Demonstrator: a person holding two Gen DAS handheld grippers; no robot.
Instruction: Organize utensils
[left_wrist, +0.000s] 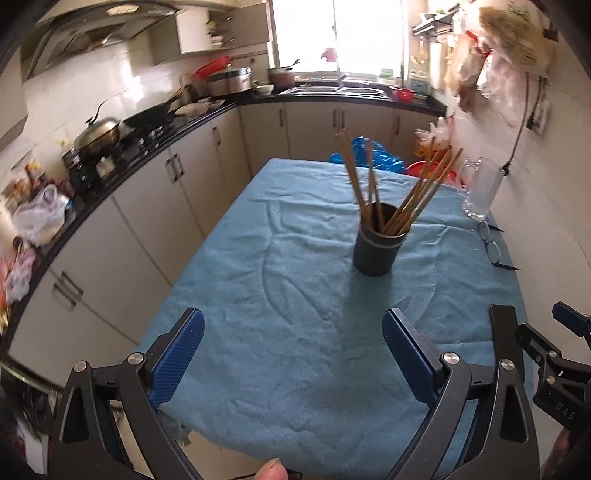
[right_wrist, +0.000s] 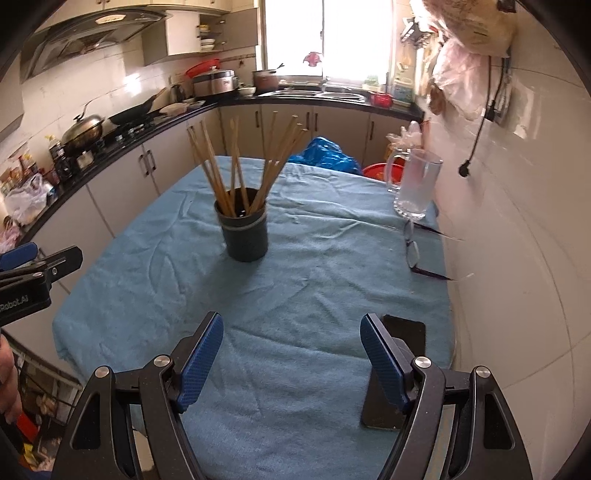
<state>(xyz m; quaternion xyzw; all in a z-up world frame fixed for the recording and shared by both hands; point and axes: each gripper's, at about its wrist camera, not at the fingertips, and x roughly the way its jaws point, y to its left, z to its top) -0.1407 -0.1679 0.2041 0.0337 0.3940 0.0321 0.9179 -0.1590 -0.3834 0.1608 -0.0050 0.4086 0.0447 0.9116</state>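
A dark round holder (left_wrist: 376, 243) stands upright on the blue cloth (left_wrist: 288, 302), with several wooden chopsticks (left_wrist: 417, 195) leaning out of it. It also shows in the right wrist view (right_wrist: 246, 232) with the chopsticks (right_wrist: 236, 170). My left gripper (left_wrist: 293, 343) is open and empty, hovering over the near part of the cloth, well short of the holder. My right gripper (right_wrist: 291, 350) is open and empty, also near the table's front. The right gripper shows at the right edge of the left wrist view (left_wrist: 546, 354).
A glass mug (right_wrist: 415, 184) stands at the table's far right by the wall, with eyeglasses (right_wrist: 413, 251) in front of it. A black phone (right_wrist: 400, 369) lies under my right finger. Kitchen counters run along the left. A blue bag (right_wrist: 325, 155) lies beyond the table.
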